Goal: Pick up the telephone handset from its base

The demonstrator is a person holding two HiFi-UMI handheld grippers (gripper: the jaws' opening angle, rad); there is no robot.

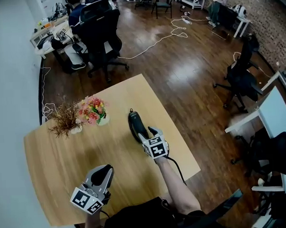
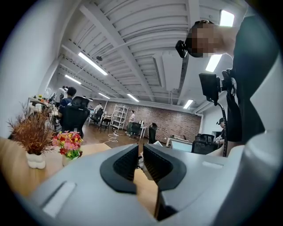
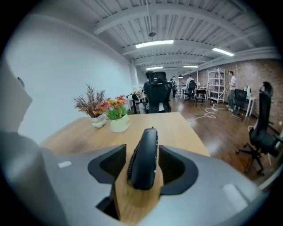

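Handset [image 3: 143, 154] lies on the table [image 1: 64, 152], centre of the head view, not yet lifted. Your right gripper [image 1: 147, 134] straddles it, jaws wide and pads clear of its sides; closing and lifting remain. Your left gripper [image 1: 104, 170], lower left, is empty, jaws barely parted.

One handset [image 1: 135, 124], one flower pot [image 1: 93, 111], one dried plant [image 1: 65, 120].
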